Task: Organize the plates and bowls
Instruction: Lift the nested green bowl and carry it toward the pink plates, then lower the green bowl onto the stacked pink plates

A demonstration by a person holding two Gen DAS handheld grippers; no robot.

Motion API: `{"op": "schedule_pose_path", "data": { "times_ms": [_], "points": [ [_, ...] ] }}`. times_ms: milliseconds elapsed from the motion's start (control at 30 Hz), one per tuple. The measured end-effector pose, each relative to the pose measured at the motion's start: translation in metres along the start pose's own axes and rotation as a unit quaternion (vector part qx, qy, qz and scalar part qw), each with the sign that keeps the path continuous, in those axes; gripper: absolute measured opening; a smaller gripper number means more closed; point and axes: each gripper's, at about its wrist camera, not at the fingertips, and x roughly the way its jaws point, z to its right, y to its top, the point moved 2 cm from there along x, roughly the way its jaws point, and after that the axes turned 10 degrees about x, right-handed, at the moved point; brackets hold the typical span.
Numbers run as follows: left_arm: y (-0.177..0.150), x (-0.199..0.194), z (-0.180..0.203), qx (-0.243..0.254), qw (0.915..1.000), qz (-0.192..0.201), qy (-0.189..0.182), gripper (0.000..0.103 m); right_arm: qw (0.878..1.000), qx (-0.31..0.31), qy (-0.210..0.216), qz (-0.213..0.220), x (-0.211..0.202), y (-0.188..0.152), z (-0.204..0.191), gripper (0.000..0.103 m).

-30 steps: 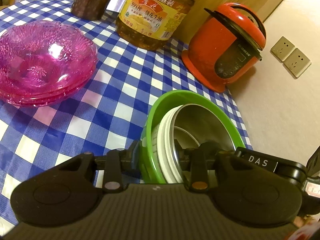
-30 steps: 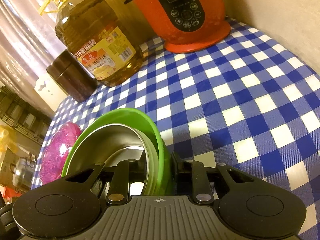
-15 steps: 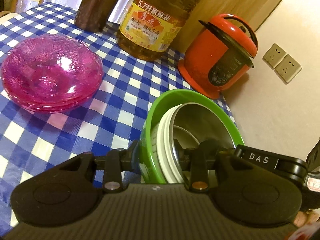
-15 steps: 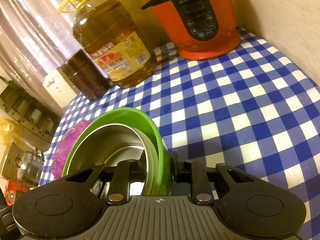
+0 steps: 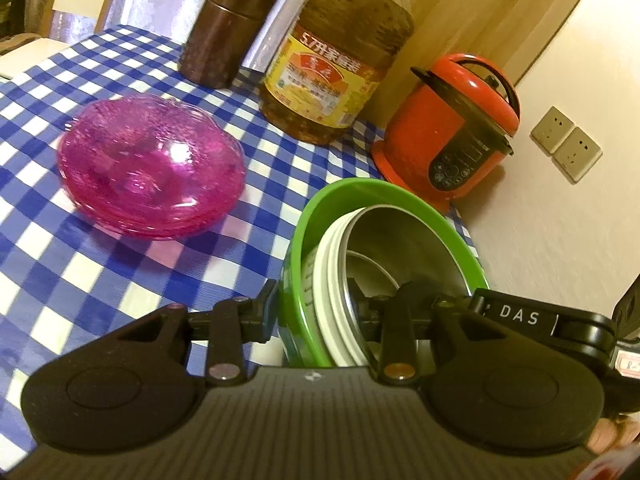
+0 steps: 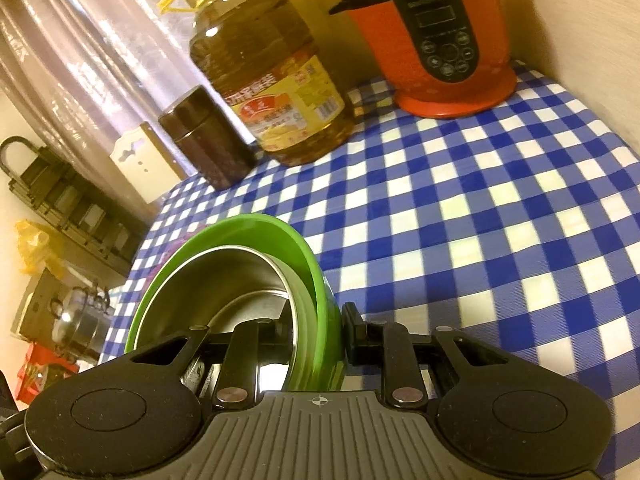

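A green bowl (image 5: 304, 240) with a steel bowl (image 5: 404, 248) nested inside hangs tilted above the blue checked tablecloth (image 5: 100, 280). My left gripper (image 5: 316, 316) is shut on the near-left rim of this nested pair, one finger outside the green wall and one inside the steel bowl. In the right wrist view my right gripper (image 6: 320, 324) is shut on the opposite rim of the green bowl (image 6: 308, 256), with the steel bowl (image 6: 224, 280) to its left. A stack of pink glass bowls (image 5: 152, 168) sits on the cloth to the left.
A large oil bottle (image 5: 336, 60) and a brown canister (image 5: 224, 32) stand at the back of the table. A red rice cooker (image 5: 452, 128) stands in the back right corner by the wall with its sockets (image 5: 566, 144). Shelves (image 6: 68, 200) lie beyond the table's left edge.
Both grippers have risen and drawn back with the nested bowls still held. The pink stack, the bottle and the cooker now look farther away and lower in the views.
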Motion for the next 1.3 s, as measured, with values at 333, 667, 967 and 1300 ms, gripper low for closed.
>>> {"op": "schedule_pose_path", "data": {
  "times_ms": [333,667,967,1300],
  "points": [
    [0.002,-0.020,-0.021,-0.009,0.9998,0.009,0.018,0.030,1.000,-0.018,0.016,-0.013,0.008,-0.010,-0.025,0.023],
    [0.008,-0.035,-0.033,-0.009,0.9993,0.016,0.033,0.030,0.999,-0.028,0.034,-0.019,0.015,-0.018,-0.044,0.023],
    [0.016,-0.039,-0.041,-0.007,0.9989,0.022,0.041,0.030,0.999,-0.025,0.043,-0.022,0.022,-0.016,-0.053,0.023],
    [0.024,-0.038,-0.047,-0.003,0.9985,0.030,0.046,0.030,0.998,-0.023,0.051,-0.021,0.029,-0.012,-0.060,0.023]
  ]
}}
